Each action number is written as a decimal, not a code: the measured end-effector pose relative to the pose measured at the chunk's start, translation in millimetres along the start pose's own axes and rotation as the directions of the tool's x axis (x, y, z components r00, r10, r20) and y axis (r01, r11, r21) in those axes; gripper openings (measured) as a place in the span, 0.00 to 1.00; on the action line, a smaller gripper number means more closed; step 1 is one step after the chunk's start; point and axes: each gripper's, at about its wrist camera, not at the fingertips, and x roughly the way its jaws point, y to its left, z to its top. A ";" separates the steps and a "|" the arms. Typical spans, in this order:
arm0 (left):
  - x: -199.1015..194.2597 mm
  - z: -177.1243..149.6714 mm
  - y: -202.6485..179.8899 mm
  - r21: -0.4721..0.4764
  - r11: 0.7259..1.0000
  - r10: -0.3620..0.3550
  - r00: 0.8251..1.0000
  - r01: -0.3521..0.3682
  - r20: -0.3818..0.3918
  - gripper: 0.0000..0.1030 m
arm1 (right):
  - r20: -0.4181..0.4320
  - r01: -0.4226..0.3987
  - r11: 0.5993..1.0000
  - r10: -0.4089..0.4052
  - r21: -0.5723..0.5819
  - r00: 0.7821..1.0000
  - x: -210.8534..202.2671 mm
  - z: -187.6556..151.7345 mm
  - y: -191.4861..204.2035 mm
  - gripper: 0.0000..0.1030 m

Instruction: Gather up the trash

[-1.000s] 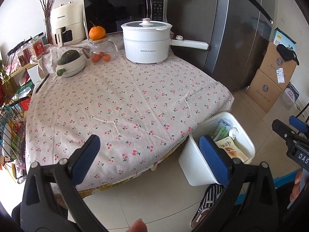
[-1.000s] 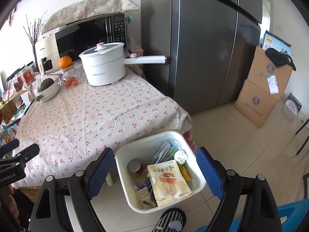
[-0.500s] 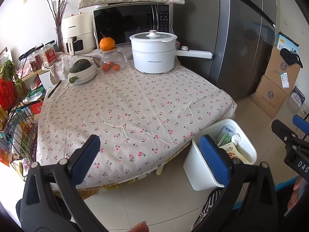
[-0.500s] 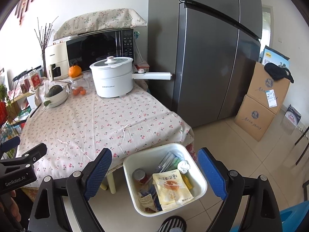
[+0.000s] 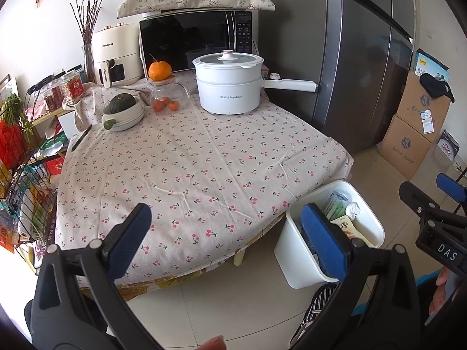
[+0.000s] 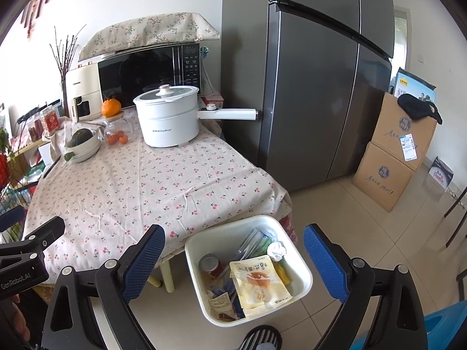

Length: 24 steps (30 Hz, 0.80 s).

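A white trash bin (image 6: pixel 303 268) stands on the floor at the table's near right corner; it also shows in the left wrist view (image 5: pixel 376 227). It holds a yellow snack pouch (image 6: pixel 258 281), a red can (image 6: pixel 210 264), a crumpled white paper (image 6: pixel 277 249) and green-white wrappers (image 6: pixel 254 243). My left gripper (image 5: pixel 227 236) is open and empty, held above the table's near edge. My right gripper (image 6: pixel 233 258) is open and empty, above and in front of the bin.
The table (image 5: pixel 204 160) has a cherry-print cloth. At its back stand a white electric pot (image 5: pixel 227 87) with a long handle, a bowl with a squash (image 5: pixel 124 110), a glass jar with oranges (image 5: pixel 165 99), a microwave (image 5: pixel 195 40). A fridge (image 6: pixel 315 87) and cardboard boxes (image 6: pixel 391 157) stand to the right.
Both grippers have risen and drawn back from the table and bin, so both look smaller and lower in view. Both stay open and empty.
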 end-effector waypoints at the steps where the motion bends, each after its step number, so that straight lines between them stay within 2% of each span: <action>1: -0.5 0.1 0.0 -0.001 1.000 -0.001 1.000 0.001 0.002 0.99 | 0.001 0.000 1.000 0.000 -0.001 1.000 -0.2 0.0 0.1 0.95; 24: 0.0 -0.6 -4.9 0.001 1.000 -0.025 1.000 0.025 -0.001 0.99 | -0.012 0.007 1.000 -0.007 0.009 1.000 4.3 1.8 -0.9 0.95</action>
